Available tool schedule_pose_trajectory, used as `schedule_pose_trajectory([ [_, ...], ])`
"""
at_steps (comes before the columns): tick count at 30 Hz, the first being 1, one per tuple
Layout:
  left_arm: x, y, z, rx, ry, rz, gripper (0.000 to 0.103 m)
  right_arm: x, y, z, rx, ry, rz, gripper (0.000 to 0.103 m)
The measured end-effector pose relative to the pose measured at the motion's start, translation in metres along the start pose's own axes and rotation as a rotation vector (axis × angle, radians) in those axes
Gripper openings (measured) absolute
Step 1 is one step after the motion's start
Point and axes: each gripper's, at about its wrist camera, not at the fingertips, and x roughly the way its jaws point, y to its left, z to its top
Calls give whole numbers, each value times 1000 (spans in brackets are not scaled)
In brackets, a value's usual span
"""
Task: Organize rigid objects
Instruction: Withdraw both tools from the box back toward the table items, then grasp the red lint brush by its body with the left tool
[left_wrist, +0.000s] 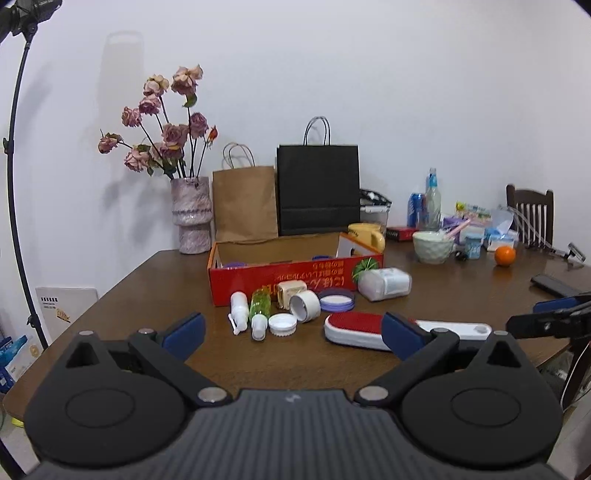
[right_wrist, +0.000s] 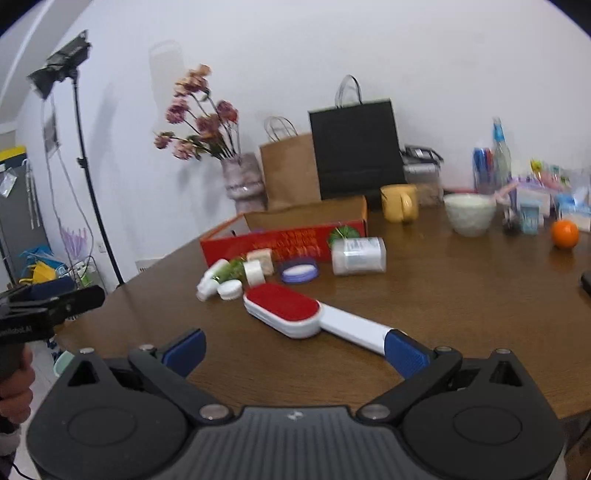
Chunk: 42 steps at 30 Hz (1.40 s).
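Brown table (left_wrist: 147, 280), cluttered: lint brush (right_wrist: 282, 309) lying nearest, handle toward right gripper (right_wrist: 295, 350), spread wide, empty. Left gripper (left_wrist: 293, 330) likewise gaping, holding nothing. Beyond, bottles (left_wrist: 251, 306), then red box (left_wrist: 280, 280), likely the destination.

Both wrist views sit low at the bench's (left_wrist: 110, 295) near edge, facing the wall. The right one looks from farther right, angled leftward; both share the red box (left_wrist: 295, 275) and lint brush (right_wrist: 284, 308).

left gripper (left_wrist: 291, 334): jaws spread wide, holding nothing, level above the bench
right gripper (right_wrist: 295, 350): jaws spread wide, holding nothing, angled slightly down
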Motion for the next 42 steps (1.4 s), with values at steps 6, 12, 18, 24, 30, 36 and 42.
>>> schedule_pose_trajectory([
  [6,32,1,2,-20,39,-6,103,19,-14,2,-3,27,-17,95],
  [12,87,-13,6,-18,100,-17,103,52,-39,4,-4,94,-97,47],
  [18,149,-33,7,-40,167,-93,103,74,-64,3,22,120,-153,34],
  [24,198,-42,8,-48,227,-123,92,89,-82,2,49,138,-198,26],
  [30,211,-41,3,-41,285,-122,79,92,-94,14,104,93,-165,26],
  [36,213,-31,-5,-124,297,-136,80,123,-105,30,50,104,-191,25],
  [42,202,-39,-4,-121,271,-164,62,141,-115,32,83,131,-182,19],
])
